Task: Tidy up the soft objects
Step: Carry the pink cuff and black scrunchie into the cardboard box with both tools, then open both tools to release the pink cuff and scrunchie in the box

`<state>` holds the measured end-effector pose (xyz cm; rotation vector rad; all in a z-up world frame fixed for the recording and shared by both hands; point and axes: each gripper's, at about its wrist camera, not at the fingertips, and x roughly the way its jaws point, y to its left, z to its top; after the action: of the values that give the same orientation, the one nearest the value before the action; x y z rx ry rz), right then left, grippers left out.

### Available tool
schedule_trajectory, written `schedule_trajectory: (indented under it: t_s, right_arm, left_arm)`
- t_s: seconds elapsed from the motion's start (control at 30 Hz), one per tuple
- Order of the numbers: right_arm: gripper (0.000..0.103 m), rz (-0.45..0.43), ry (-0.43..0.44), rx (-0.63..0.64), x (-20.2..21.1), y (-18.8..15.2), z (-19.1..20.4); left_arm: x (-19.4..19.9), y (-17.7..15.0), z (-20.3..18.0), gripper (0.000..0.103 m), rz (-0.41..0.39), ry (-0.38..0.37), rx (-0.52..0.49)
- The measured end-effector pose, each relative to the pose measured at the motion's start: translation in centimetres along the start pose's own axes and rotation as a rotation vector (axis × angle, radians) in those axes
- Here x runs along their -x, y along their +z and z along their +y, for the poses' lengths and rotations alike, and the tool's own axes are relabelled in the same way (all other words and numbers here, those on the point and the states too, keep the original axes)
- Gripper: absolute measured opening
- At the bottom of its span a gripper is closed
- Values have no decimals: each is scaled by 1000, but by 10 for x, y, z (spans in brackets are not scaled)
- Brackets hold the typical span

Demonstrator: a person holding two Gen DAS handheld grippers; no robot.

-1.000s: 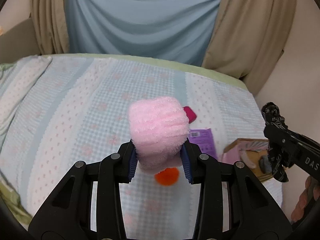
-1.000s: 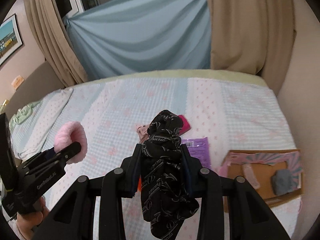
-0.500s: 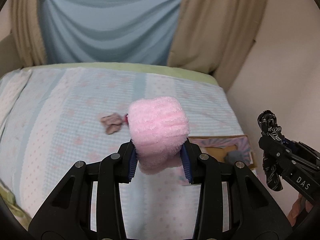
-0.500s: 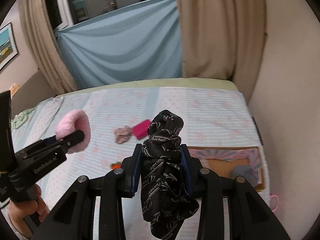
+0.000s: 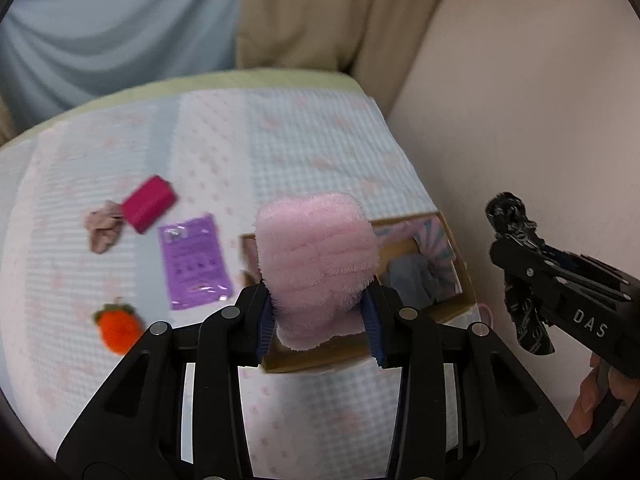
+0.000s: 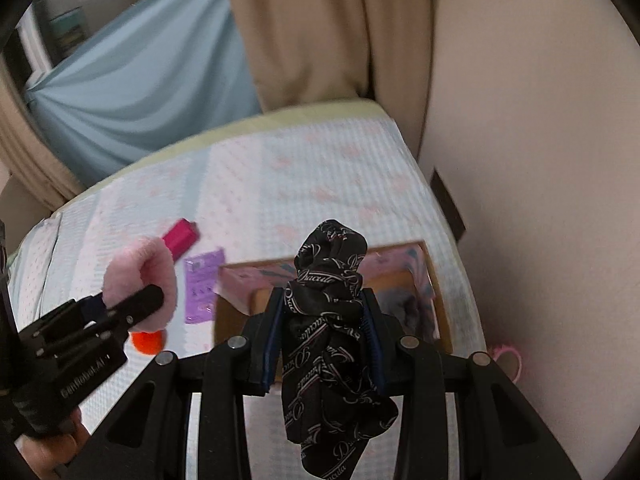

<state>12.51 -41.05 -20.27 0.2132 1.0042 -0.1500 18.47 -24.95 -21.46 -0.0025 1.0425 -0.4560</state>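
Observation:
My left gripper [image 5: 320, 320] is shut on a fluffy pink cloth [image 5: 316, 256], held above the near left part of an open cardboard box [image 5: 460, 264] with a pink patterned lining. The pink cloth also shows in the right wrist view [image 6: 148, 272]. My right gripper [image 6: 324, 340] is shut on a black patterned scarf [image 6: 328, 320], held over the near side of the same box [image 6: 432, 280]. The scarf and right gripper show at the right of the left wrist view [image 5: 516, 248]. A grey soft item [image 5: 416, 276] lies in the box.
On the bedspread [image 5: 312, 140] lie a magenta block [image 5: 150, 202], a beige scrunchie [image 5: 102, 228], a purple packet [image 5: 194, 256] and an orange plush fruit [image 5: 118, 326]. A wall [image 5: 520, 100] runs along the bed's right side. A pink loop [image 6: 508, 360] lies by the box.
Both grippers have swung right toward the box with their cloths still held. The box now sits directly beyond both grippers; the loose items have shifted to the left of view.

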Motion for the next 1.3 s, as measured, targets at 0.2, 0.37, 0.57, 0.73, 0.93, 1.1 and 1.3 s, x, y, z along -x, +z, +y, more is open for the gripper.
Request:
schedule_trajectory:
  t_s: [0.2,0.37,0.57,0.73,0.93,1.1,1.3]
  right_arm:
    - [33,131,-2,-87,-58,12,-39]
    - [33,258,37,-204,-106,15,-73]
    - [33,384,63,-312,-160,17,-90]
    - [33,456,84,-355,-191,16,-91]
    - [35,518,165,-410,-214,13,-95]
    - [103,452,197,-392,-209,16,-94]
    - [103,486,189,-374,-206,7,-99]
  left_arm:
    - [-65,10,-31,34,111,-3,-59]
    - [-111,9,-43,34,200,-13,-100]
    - [-167,-5,-43,34,322,0,-146]
    - [-200,-25,-48,34,416,22,-205]
    - [-201,-31,-47,42,426,8,-223]
    - [-187,-28,-46,102,383,18,-261]
    - [-178,-32,-44,102,381,27,-250]
